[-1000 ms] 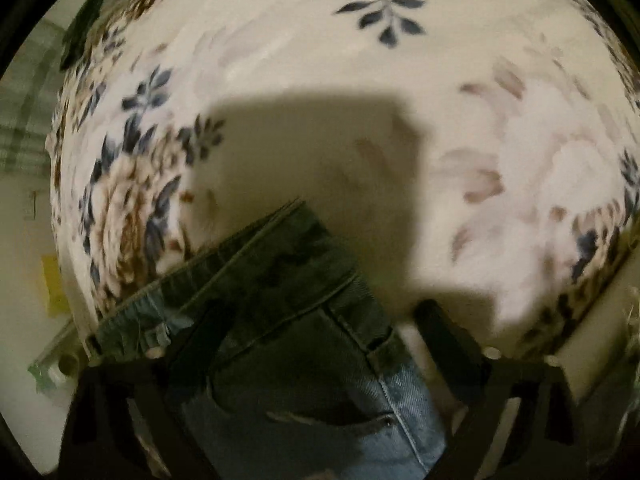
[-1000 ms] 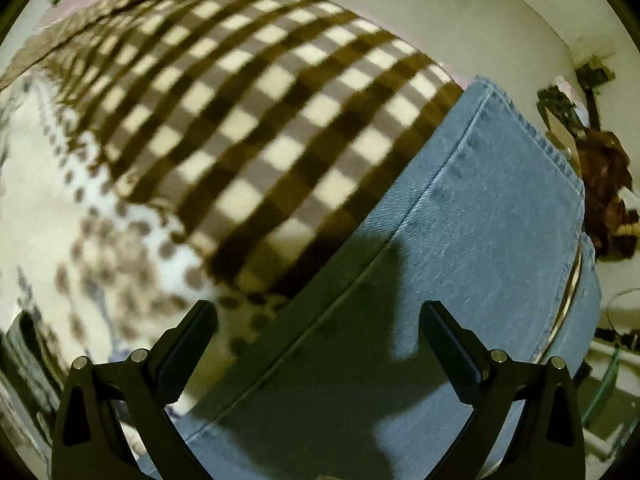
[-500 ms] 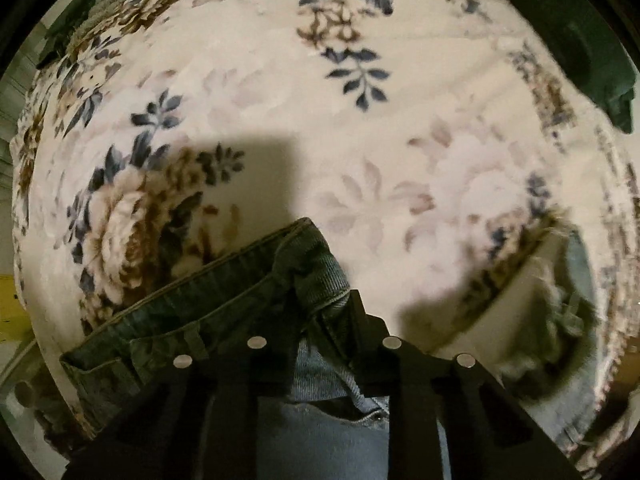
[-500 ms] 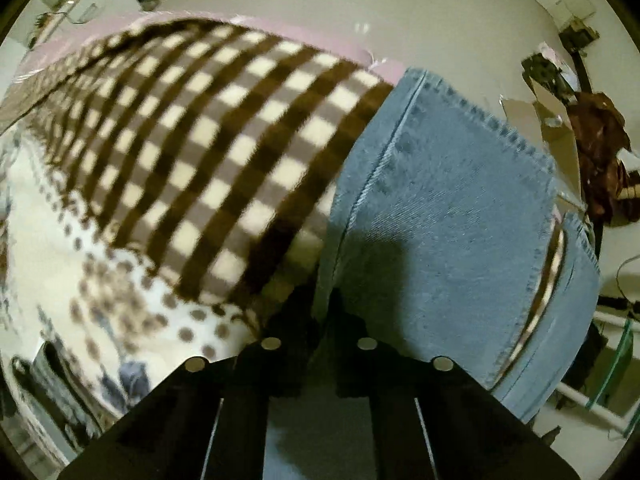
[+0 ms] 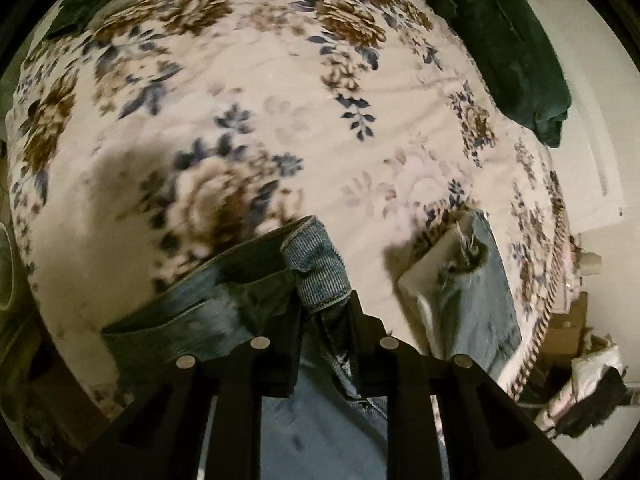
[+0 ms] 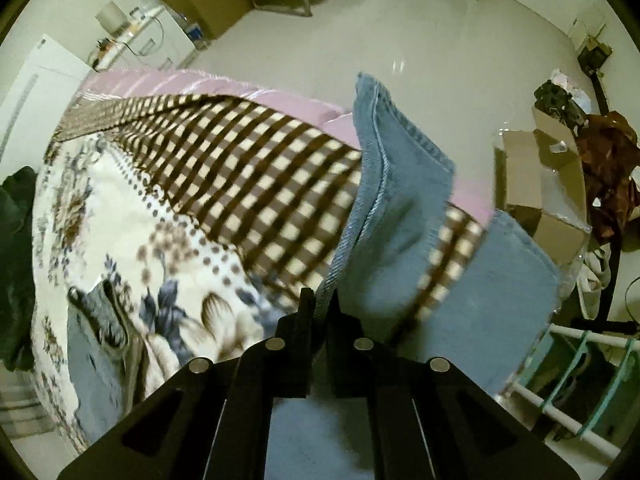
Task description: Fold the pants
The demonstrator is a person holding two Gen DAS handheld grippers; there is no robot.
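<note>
Blue denim pants lie on a floral bedspread point(image 5: 280, 100). My left gripper point(image 5: 324, 304) is shut on the pants' waistband point(image 5: 316, 264) and holds it bunched and lifted off the bed. A frayed piece of the pants point(image 5: 476, 288) lies to the right. My right gripper point(image 6: 320, 300) is shut on the side seam of a pant leg point(image 6: 400, 216) and lifts it; the leg hem stands up above the bed. The other leg point(image 6: 516, 280) lies to the right over a brown checked blanket point(image 6: 248, 184). More denim point(image 6: 96, 344) lies at lower left.
A dark green folded garment point(image 5: 516, 52) sits at the bed's far right corner. The bed edge and pale floor point(image 6: 440, 40) lie beyond the blanket. Cardboard boxes point(image 6: 544, 192), a white rack point(image 6: 576, 384) and clutter stand to the right.
Both grippers went from open over the denim to shut on it. Both have since lifted, pulling the waistband and the leg up off the bed.
</note>
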